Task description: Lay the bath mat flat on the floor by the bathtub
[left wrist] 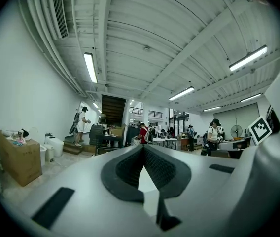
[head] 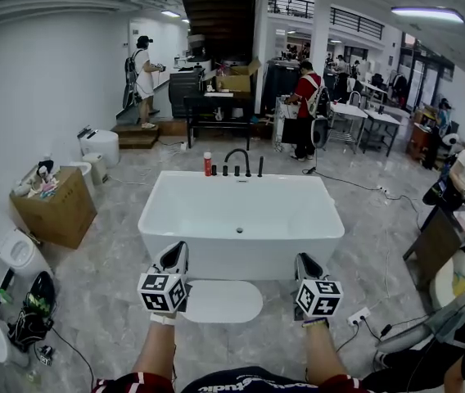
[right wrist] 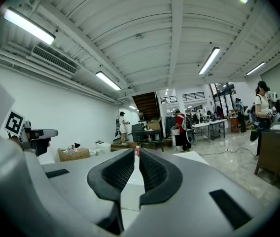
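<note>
Bath mat [head: 220,301]: white, seen lying flat on the floor [head: 110,309], below and between the two grippers, just in front of the bathtub [head: 232,256]. Its left end is hidden behind the marker cube of the left gripper [head: 174,258]; whether the far edge touches the tub wall cannot be told.

Left gripper: held level, pointed at the tub. In the left gripper view the pad tips are met at the far end. A white surface is seen through the wedge behind them and cannot be identified. Nothing is gripped.

Right gripper [head: 308,266]: held right of the mat. Pads are drawn nearly together with a thin slit left between them, and nothing is held. A red bottle [head: 208,164] is sighted beyond the tips.

Both forearms are cut off at the lower frame edge. In both gripper views the floor ahead is blocked by the gripper bodies.
</note>
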Tool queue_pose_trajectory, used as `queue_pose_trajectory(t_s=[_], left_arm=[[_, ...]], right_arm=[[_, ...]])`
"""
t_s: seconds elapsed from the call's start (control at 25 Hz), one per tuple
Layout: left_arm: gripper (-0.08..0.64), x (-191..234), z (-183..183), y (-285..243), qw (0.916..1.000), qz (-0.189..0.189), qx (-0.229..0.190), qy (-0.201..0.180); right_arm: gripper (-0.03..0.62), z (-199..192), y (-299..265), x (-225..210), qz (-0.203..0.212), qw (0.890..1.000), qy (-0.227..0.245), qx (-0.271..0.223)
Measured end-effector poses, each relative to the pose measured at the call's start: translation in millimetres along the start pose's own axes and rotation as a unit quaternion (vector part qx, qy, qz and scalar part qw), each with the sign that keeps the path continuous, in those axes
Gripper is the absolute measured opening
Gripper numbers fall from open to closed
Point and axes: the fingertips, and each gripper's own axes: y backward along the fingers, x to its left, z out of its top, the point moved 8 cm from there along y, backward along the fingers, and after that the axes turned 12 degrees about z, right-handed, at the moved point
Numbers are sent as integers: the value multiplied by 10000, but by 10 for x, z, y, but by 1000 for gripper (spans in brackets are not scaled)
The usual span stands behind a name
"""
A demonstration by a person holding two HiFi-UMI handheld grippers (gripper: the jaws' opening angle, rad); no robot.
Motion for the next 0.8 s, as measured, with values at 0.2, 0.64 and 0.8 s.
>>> queue_pose_trajectory(t_s=[0.2, 0.64, 0.8], left_arm=[[17, 30, 49, -8, 10000, 11, -51, -15], [17, -119, 108, -59, 9998, -145, -94, -21], [17, -120, 138, -98, 9998, -148, -117, -1]], right_arm=[[43, 10, 1, 3, -30, 10000, 15, -10], [35, 128, 88, -64, -109, 9998, 129, -65], [32, 177, 81, -87, -143, 9997, 157, -94]])
